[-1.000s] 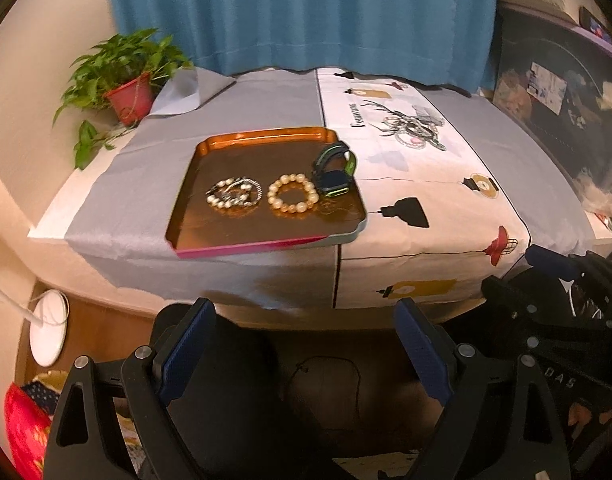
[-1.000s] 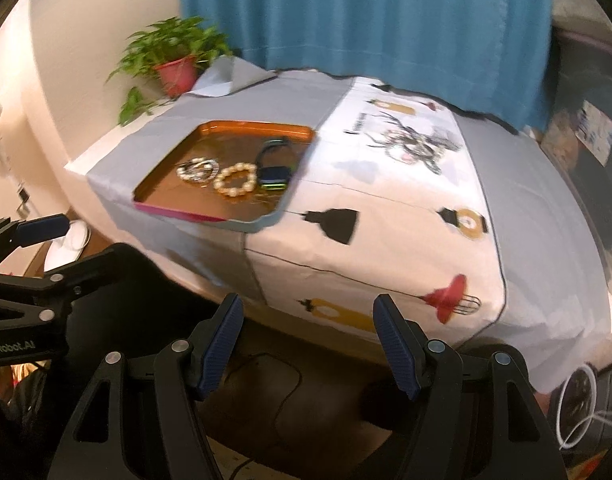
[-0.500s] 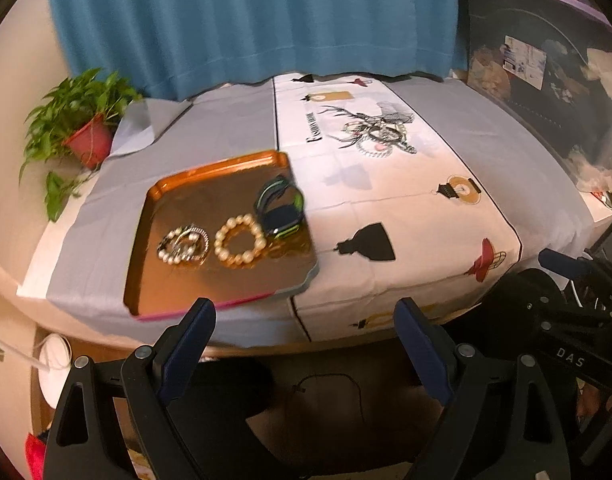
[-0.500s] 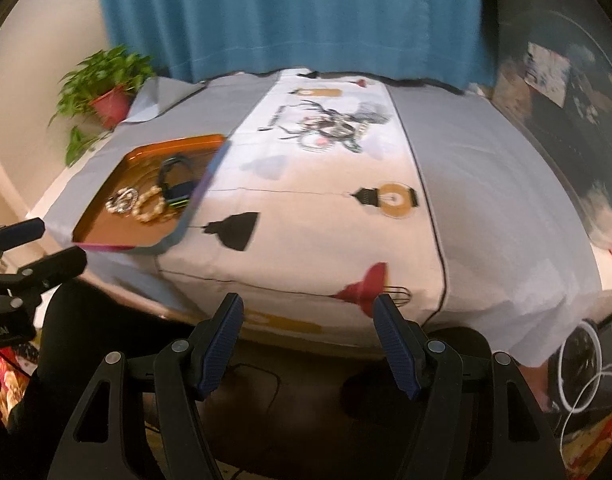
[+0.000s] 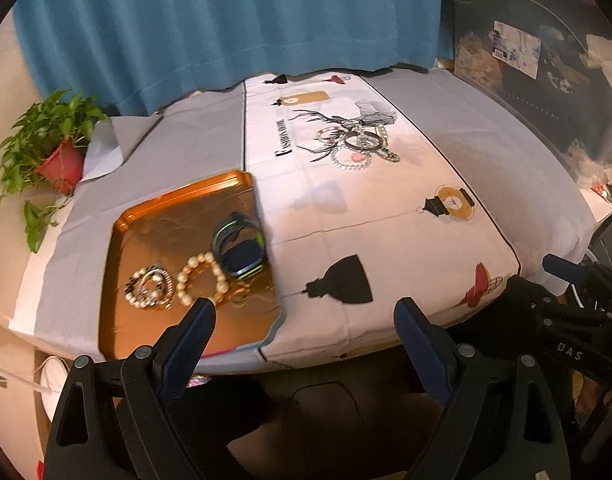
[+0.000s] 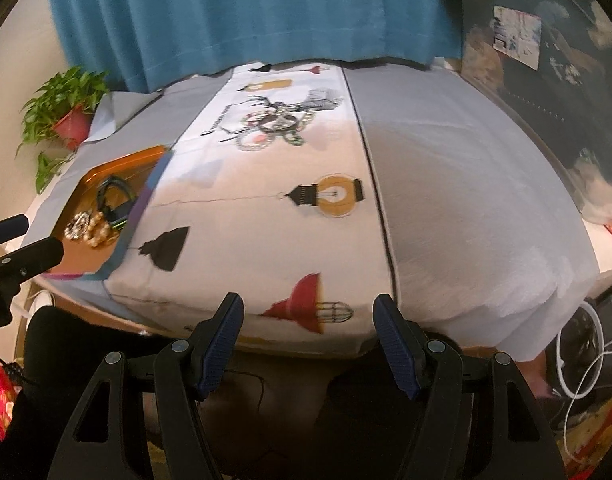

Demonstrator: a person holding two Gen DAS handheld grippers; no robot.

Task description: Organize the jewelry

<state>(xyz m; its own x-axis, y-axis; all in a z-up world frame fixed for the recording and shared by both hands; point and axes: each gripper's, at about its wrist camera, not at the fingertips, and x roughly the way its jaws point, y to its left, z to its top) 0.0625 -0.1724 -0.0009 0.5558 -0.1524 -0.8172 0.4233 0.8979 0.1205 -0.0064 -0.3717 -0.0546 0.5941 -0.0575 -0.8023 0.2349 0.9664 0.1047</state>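
An orange tray (image 5: pixel 154 220) lies at the table's left front and holds a beaded bracelet (image 5: pixel 149 286), a pearl bracelet (image 5: pixel 202 280) and a dark watch with green trim (image 5: pixel 240 246). The tray also shows in the right wrist view (image 6: pixel 118 168). A heap of chains and bracelets (image 5: pixel 358 148) lies far back on the printed cloth; it shows in the right wrist view (image 6: pixel 272 130) too. My left gripper (image 5: pixel 304 320) is open and empty, at the table's front edge just right of the tray. My right gripper (image 6: pixel 308 312) is open and empty at the front edge, further right.
A potted plant (image 5: pixel 46 140) in a red pot stands at the far left corner. A blue curtain (image 5: pixel 226 20) hangs behind the table. Dark cluttered furniture (image 5: pixel 546 80) flanks the right side. The cloth-covered table (image 6: pixel 466 200) has grey bare areas on the right.
Both grippers have moved forward toward the table and swung right; the tray now sits nearer and lower left in the left view. Both stay open.
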